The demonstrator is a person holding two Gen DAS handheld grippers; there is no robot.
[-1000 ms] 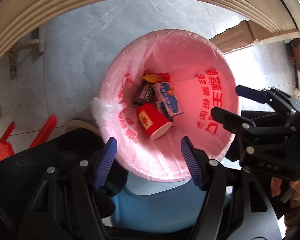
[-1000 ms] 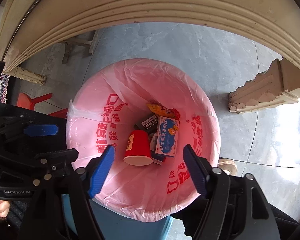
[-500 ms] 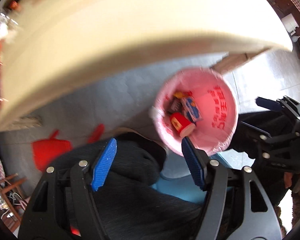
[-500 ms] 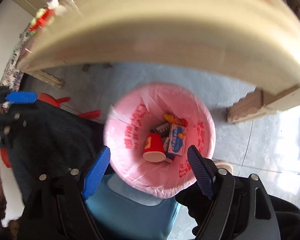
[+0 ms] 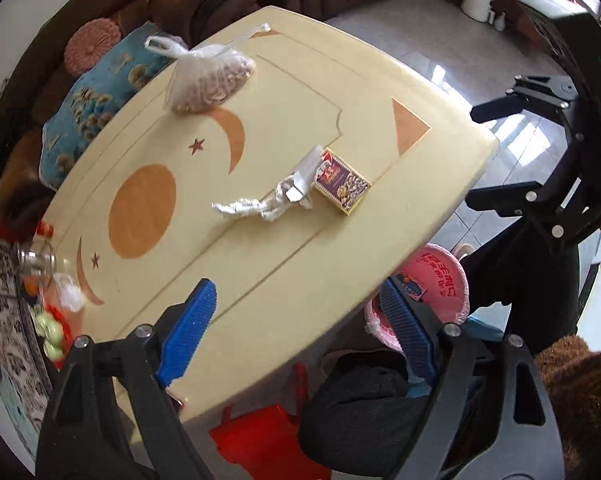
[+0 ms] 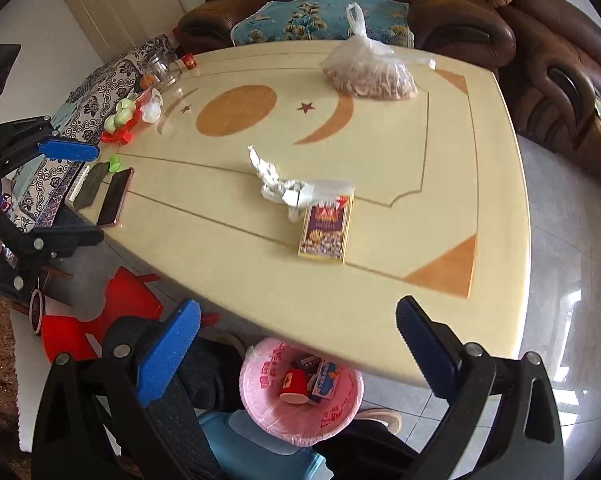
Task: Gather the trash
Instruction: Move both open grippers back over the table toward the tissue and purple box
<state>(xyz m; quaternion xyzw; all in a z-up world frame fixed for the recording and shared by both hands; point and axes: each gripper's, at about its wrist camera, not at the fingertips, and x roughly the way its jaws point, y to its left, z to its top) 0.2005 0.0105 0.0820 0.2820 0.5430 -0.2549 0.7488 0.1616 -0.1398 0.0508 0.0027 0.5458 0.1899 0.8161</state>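
Observation:
A crumpled white tissue point(image 5: 260, 206) point(image 6: 278, 184) and a small printed box point(image 5: 342, 186) point(image 6: 326, 228) lie together on the cream table point(image 5: 260, 280) point(image 6: 420, 160). A pink-lined trash bin point(image 5: 440, 280) point(image 6: 300, 396) stands below the table's near edge, holding a red cup point(image 6: 294, 386) and small cartons. My left gripper point(image 5: 304, 328) is open and empty above the table's near edge. My right gripper point(image 6: 296, 348) is open and empty above the bin.
A plastic bag of nuts point(image 5: 208, 76) point(image 6: 370, 70) sits at the far side. A phone point(image 6: 115, 196), a glass jar point(image 6: 160, 66) and small items lie at the table's left end. A brown sofa point(image 6: 540, 60) is behind. A red stool point(image 6: 96, 320) stands on the floor.
Both grippers have risen from over the bin to above the table edge; the tabletop with the tissue and box is now in view. Both stay open and empty.

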